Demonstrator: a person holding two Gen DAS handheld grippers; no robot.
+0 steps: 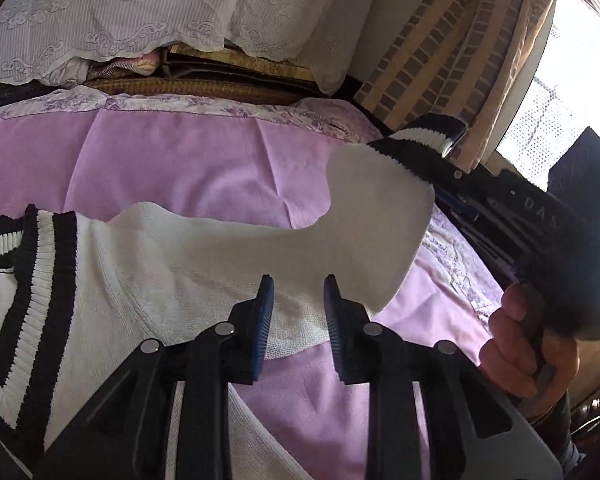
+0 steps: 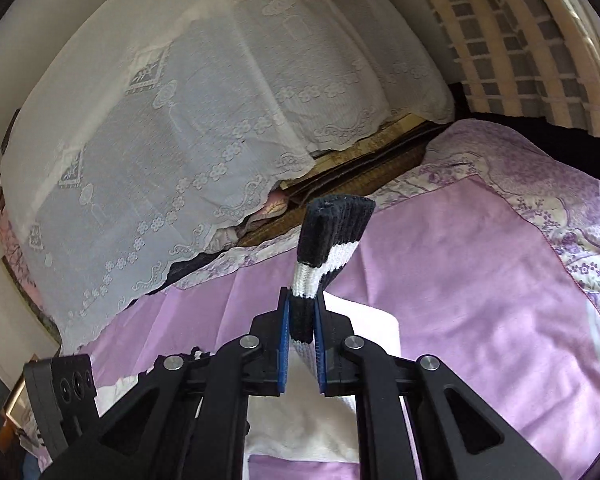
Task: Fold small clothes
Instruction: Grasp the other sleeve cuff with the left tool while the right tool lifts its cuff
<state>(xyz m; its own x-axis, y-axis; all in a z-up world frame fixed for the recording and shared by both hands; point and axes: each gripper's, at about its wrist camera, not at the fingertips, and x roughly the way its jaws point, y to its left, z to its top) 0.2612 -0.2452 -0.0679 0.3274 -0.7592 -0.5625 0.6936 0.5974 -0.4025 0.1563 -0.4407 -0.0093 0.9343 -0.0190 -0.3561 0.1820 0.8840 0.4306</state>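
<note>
On the pink bedspread [image 1: 188, 168], a white sweater [image 1: 140, 264] with black-striped V-neck lies at nine o'clock. Left tool [image 1: 299, 304] hangs over it, parted, pinching nothing. At three o'clock, right tool [image 2: 302, 332] clamps the striped sleeve cuff [image 2: 332, 232], lifted.

Right gripper [image 2: 301, 320] is pinching the sweater's striped cuff [image 2: 328, 248] (black and white ribbing), holding it above the purple bedsheet [image 2: 480, 280].

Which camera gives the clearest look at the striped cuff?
The right wrist view: the striped cuff stands centred, pinched in the right gripper. The left wrist view shows the cuff only small, far off at the sleeve's raised end.
</note>
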